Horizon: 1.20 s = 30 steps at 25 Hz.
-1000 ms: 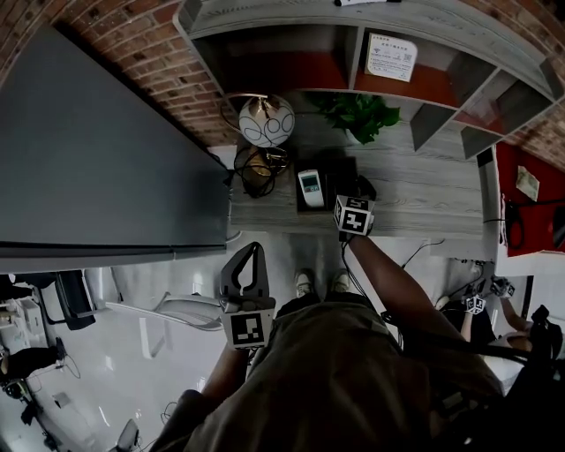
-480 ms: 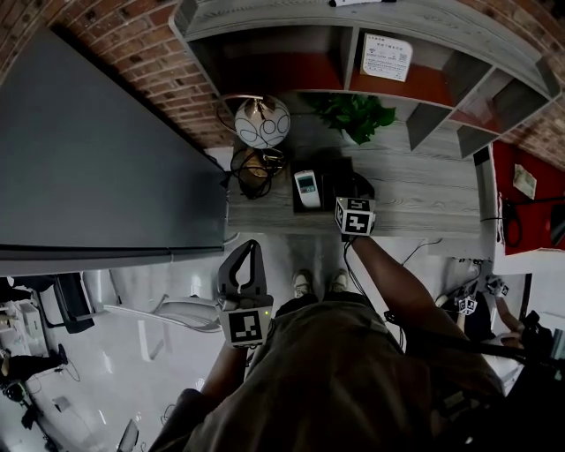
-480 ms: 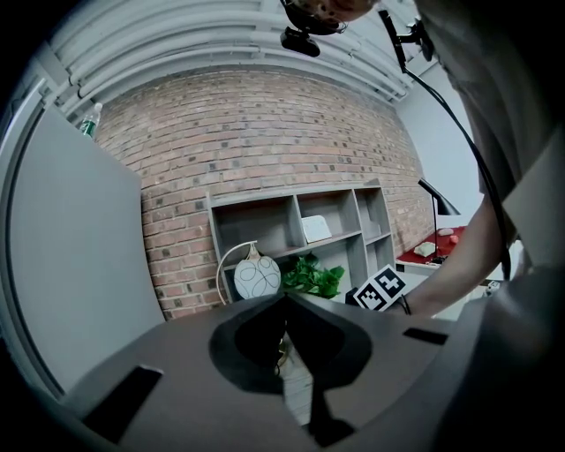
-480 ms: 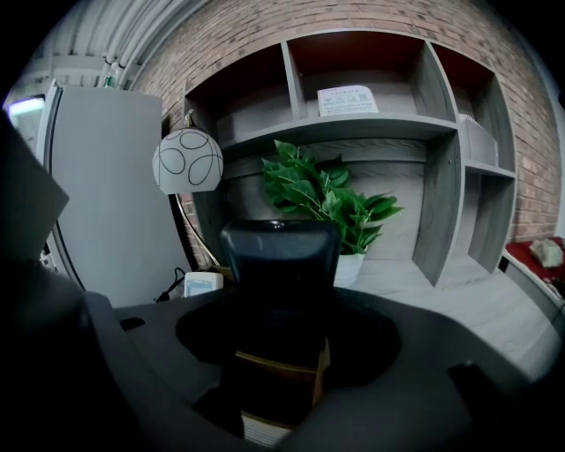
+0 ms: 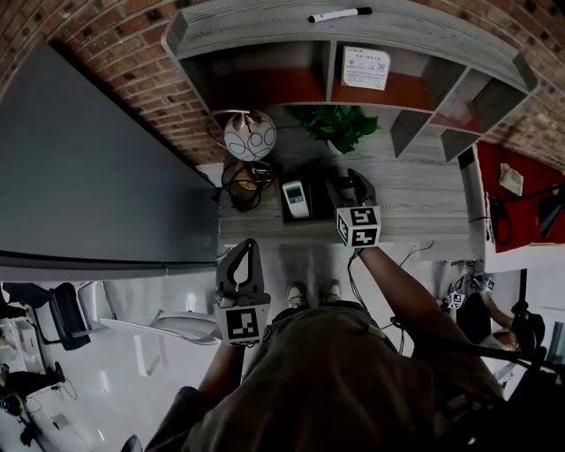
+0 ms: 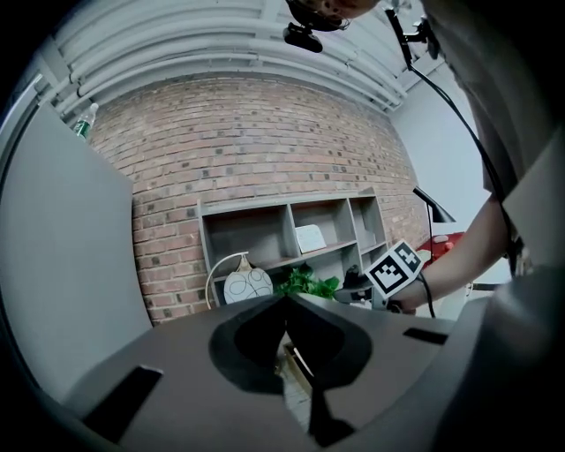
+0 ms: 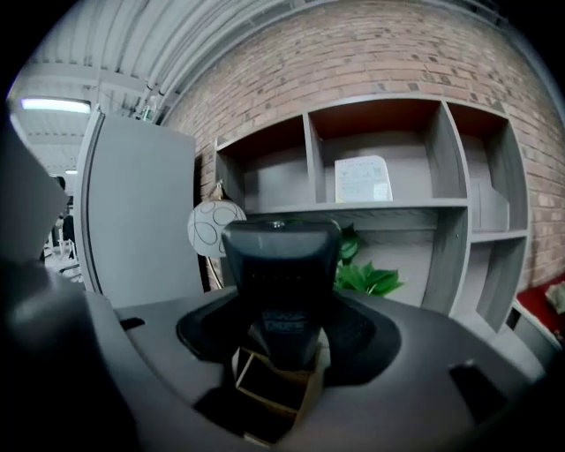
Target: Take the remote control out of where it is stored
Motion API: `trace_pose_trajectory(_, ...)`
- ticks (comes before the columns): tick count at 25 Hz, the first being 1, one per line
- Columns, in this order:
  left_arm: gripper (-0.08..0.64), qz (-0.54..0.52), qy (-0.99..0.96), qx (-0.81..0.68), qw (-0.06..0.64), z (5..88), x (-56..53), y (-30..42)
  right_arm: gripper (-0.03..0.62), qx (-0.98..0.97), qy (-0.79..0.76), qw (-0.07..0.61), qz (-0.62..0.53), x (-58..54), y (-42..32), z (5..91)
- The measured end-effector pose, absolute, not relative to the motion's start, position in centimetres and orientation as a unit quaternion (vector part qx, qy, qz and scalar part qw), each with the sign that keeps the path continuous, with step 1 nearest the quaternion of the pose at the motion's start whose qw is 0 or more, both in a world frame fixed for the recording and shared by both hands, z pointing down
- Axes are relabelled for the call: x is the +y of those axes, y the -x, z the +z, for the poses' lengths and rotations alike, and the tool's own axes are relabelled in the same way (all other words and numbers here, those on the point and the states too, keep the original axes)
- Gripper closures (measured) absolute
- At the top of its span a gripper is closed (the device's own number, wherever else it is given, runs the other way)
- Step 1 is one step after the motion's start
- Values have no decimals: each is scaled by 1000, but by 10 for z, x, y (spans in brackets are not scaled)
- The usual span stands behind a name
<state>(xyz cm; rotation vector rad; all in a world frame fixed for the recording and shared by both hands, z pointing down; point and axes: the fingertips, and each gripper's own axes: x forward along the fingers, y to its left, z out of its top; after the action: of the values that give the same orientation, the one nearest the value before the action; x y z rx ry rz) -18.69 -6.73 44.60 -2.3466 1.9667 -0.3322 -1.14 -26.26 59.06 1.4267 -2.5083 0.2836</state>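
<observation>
A black remote control (image 7: pixel 281 256) stands upright between the jaws of my right gripper (image 7: pixel 282 305), whose jaws have just closed on it. It hangs just above an open wooden storage box (image 7: pixel 265 388). From the head view, my right gripper (image 5: pixel 351 187) is over that dark box (image 5: pixel 320 196) on the grey desk, and a white remote (image 5: pixel 296 198) sits in the box's left part. My left gripper (image 5: pixel 248 252) is held low near my body, away from the desk, jaws together and empty (image 6: pixel 287 305).
Behind the box stand a round patterned lamp (image 5: pixel 249 135) and a green plant (image 5: pixel 340 125). A grey shelf unit (image 5: pixel 265 35) on the brick wall holds a paper card (image 5: pixel 365 67), with a marker pen (image 5: pixel 340 14) on top. A tall grey cabinet (image 5: pixel 88 177) borders the left.
My right gripper has risen toward the camera above the storage box, with the black remote in it. The left gripper has stayed where it was.
</observation>
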Motion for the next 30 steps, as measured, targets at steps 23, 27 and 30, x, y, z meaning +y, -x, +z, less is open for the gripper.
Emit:
trace_pose_trajectory(23, 549, -46, 763, 640, 79, 382, -101, 171, 342, -869, -470, -99, -120, -154, -75, 353)
trace_pose_trajectory(27, 549, -41, 761, 642, 86, 376, -105, 170, 342, -860, -477, -133, -121, -119, -92, 336)
trace_pose_trajectory(30, 549, -33, 765, 638, 83, 371, -107, 161, 342, -858, -482, -128, -122, -104, -102, 339)
